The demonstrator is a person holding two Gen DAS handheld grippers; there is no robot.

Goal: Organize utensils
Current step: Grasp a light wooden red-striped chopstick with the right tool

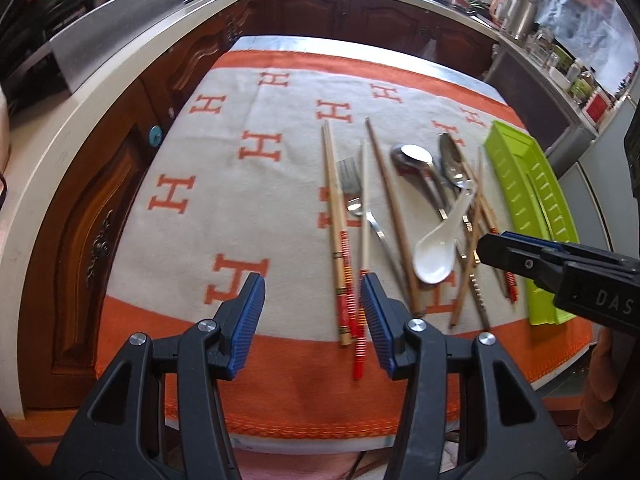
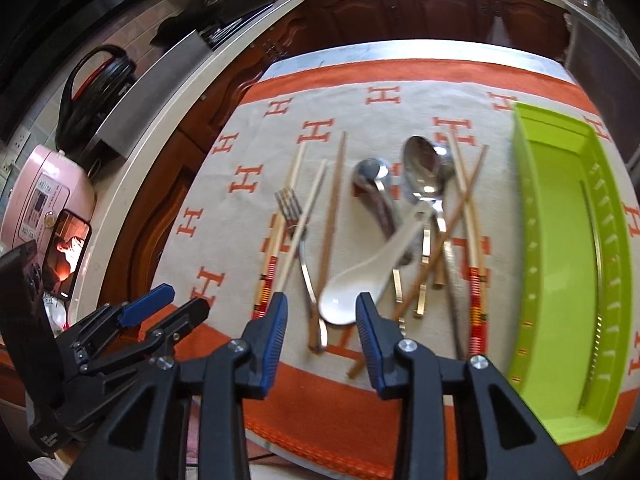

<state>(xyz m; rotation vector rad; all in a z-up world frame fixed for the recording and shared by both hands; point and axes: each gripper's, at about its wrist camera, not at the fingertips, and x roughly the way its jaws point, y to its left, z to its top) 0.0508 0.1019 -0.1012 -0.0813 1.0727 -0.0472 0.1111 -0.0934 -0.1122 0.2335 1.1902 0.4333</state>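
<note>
Utensils lie jumbled on the orange-and-cream cloth (image 2: 400,420) over the worktop: a white ceramic spoon (image 2: 360,280) across the middle, bowl nearest me, resting on metal spoons (image 2: 420,168) and crossed chopsticks (image 2: 472,240); a fork (image 2: 296,220) w/ more chopsticks to the left. The green tray (image 2: 560,260) sits just right of the pile, holding nothing I can make out. My right tool (image 2: 322,338) hangs above the near edge, fingers apart, framing the white spoon's bowl, no contact. My left tool (image 1: 312,322) hovers further left, fingers also apart, red-banded chopstick ends (image 1: 348,300) between them in view. Kitchen cabinets (image 1: 360,12) beyond.
</note>
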